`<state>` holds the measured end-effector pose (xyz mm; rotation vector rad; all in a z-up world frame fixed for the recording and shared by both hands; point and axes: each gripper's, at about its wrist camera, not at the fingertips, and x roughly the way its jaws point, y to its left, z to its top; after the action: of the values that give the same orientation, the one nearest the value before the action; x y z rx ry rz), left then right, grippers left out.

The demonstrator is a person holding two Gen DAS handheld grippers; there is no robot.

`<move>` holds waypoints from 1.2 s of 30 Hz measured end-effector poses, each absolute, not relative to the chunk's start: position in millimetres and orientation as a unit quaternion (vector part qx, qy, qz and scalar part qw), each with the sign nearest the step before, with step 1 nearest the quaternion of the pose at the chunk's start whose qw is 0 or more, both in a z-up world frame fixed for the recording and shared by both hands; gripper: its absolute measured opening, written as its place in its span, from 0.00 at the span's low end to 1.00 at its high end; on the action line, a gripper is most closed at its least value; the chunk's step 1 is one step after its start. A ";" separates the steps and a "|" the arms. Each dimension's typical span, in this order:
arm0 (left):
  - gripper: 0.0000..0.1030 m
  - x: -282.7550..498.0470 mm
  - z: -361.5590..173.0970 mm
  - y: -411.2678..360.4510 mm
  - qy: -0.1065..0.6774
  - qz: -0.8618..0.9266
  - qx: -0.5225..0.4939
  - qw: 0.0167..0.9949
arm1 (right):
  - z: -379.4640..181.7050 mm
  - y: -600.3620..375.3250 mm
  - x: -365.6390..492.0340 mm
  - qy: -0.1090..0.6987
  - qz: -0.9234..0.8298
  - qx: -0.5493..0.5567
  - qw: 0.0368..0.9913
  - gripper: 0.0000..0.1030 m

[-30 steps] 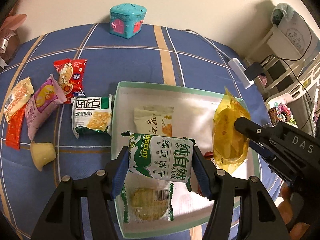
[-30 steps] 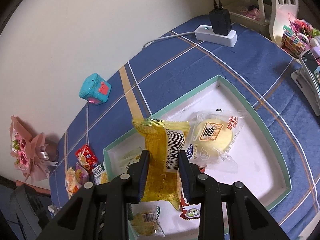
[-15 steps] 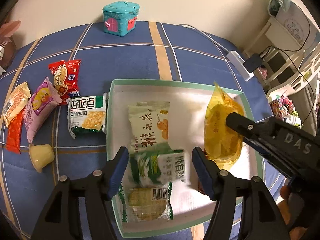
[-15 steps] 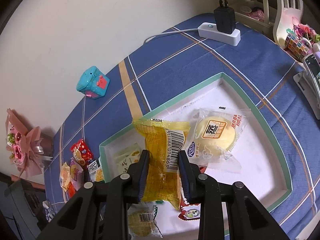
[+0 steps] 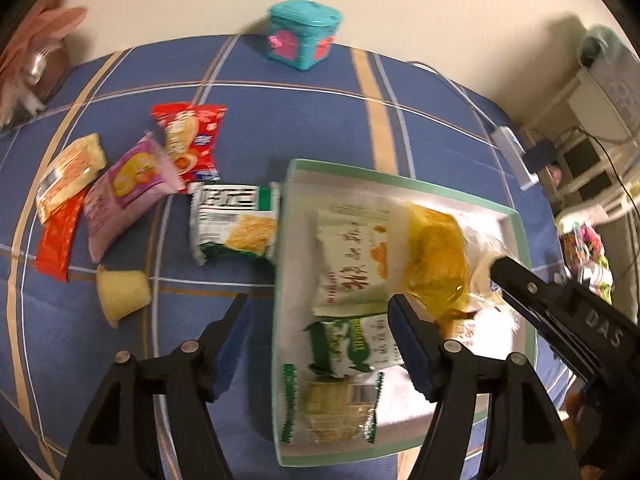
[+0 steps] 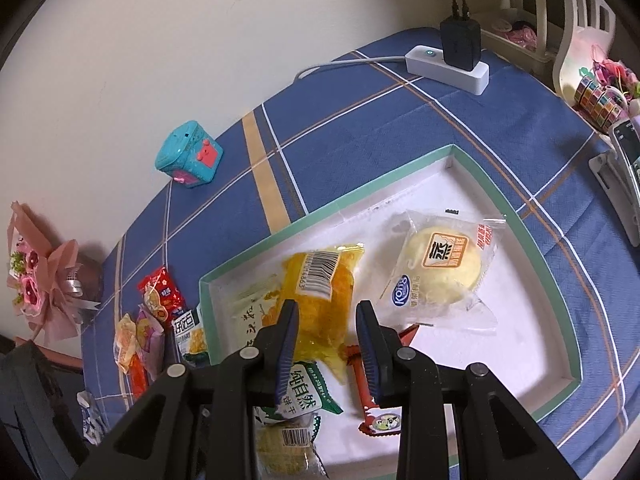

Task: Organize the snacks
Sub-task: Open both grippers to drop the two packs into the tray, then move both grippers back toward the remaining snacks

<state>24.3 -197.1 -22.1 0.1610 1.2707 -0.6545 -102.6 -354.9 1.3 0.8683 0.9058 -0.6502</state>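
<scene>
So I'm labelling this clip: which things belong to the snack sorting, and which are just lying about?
Job:
- tray
- yellow packet
- steamed bun
- green biscuit pack
- cracker pack
- red packet
- purple packet
- jelly cup

Lying about:
- teal toy box
- power strip
- bouquet

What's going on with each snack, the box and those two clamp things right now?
left gripper: open, empty
right gripper: open, empty
yellow packet: released, in box
green biscuit packet: lying in box
steamed cake: lying in box
box: open, partly filled
corn snack packet: outside box, on cloth
</scene>
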 end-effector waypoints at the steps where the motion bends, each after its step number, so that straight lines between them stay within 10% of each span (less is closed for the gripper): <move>1: 0.72 26.4 -21.8 -194.2 0.582 -0.294 0.072 0.755 | 2.3 -353.4 -101.7 0.418 -0.299 0.395 0.761 0.31; 5: 0.74 36.6 -16.2 -177.9 0.578 -0.261 0.069 0.770 | 6.8 -345.8 -97.5 0.430 -0.302 0.374 0.764 0.36; 9: 0.75 45.8 -11.8 -160.7 0.570 -0.226 0.076 0.787 | 11.3 -335.7 -91.3 0.447 -0.318 0.334 0.767 0.70; 20: 0.97 58.0 -10.0 -143.5 0.556 -0.184 0.075 0.807 | 11.7 -316.9 -77.5 0.474 -0.314 0.275 0.775 0.98; 36: 1.00 58.4 3.9 -138.9 0.514 -0.158 0.101 0.837 | 14.1 -310.3 -73.7 0.475 -0.320 0.237 0.785 1.00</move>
<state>58.4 -138.9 3.9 0.2133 1.0878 -0.3344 -73.7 -310.3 14.1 0.5106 1.0250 -0.6895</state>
